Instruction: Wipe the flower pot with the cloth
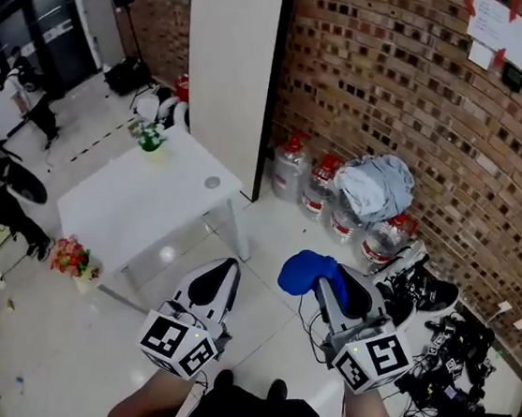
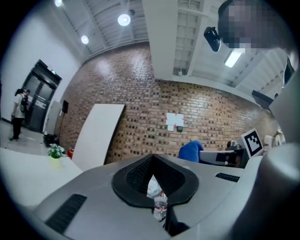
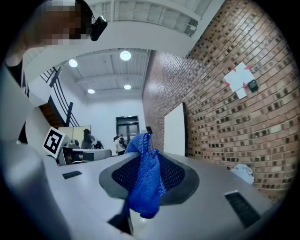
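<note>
A small flower pot (image 1: 150, 139) with a green plant stands at the far corner of the white table (image 1: 139, 202), well ahead and to the left of both grippers. In the left gripper view the flower pot (image 2: 55, 155) is at the left on the table. My right gripper (image 1: 332, 282) is shut on a blue cloth (image 1: 308, 273), which hangs bunched from its jaws over the floor. The cloth (image 3: 145, 180) fills the jaw gap of the right gripper (image 3: 143, 154). My left gripper (image 1: 225, 266) is shut and holds nothing (image 2: 153, 174).
Large water bottles (image 1: 316, 183) line the brick wall, with a grey garment (image 1: 374, 184) draped over them. Shoes (image 1: 417, 283) and cables (image 1: 451, 354) lie at the right. A white pillar (image 1: 230, 57) stands behind the table. Potted red flowers (image 1: 74, 257) sit on the floor.
</note>
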Demonstrator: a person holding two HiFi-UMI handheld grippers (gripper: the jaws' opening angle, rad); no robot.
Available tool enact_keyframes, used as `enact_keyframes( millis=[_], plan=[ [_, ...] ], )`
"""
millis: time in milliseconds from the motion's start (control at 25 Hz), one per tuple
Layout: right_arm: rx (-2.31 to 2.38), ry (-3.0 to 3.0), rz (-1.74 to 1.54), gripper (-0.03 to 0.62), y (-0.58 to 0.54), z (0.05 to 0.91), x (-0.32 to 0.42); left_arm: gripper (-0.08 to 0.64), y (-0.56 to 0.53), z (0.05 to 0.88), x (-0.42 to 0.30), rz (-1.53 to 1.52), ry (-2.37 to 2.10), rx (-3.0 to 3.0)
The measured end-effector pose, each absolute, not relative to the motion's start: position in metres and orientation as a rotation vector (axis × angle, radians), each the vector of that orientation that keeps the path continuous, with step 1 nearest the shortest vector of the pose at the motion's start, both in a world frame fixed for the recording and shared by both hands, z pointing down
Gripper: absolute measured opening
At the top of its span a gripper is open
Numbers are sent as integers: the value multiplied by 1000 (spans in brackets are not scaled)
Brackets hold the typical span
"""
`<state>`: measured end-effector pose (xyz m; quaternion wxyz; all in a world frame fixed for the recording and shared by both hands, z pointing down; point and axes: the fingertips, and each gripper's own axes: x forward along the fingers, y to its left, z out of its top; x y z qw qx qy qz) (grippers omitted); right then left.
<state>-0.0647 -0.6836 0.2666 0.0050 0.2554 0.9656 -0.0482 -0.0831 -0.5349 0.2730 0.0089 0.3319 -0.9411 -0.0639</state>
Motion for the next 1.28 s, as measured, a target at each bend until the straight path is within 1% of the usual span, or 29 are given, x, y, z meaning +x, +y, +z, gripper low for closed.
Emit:
enact_keyframes(
  millis=[240,440,880,1280],
  plan=[
    [1128,2931,-185,98,-615,269,-74,2,-468,281,-63,-192,-3015,743],
    [1325,2831,-205,98,-547,260,-70,2,-397,267,-30,-177,-3104,488],
    [1641,2678,-203,98,-415,258,-10,2,-267,267,75,-169,-3165,109],
    [1874,2540,-170,98,-368,248,24,2,-230,258,139,-162,-3178,-210]
  ],
)
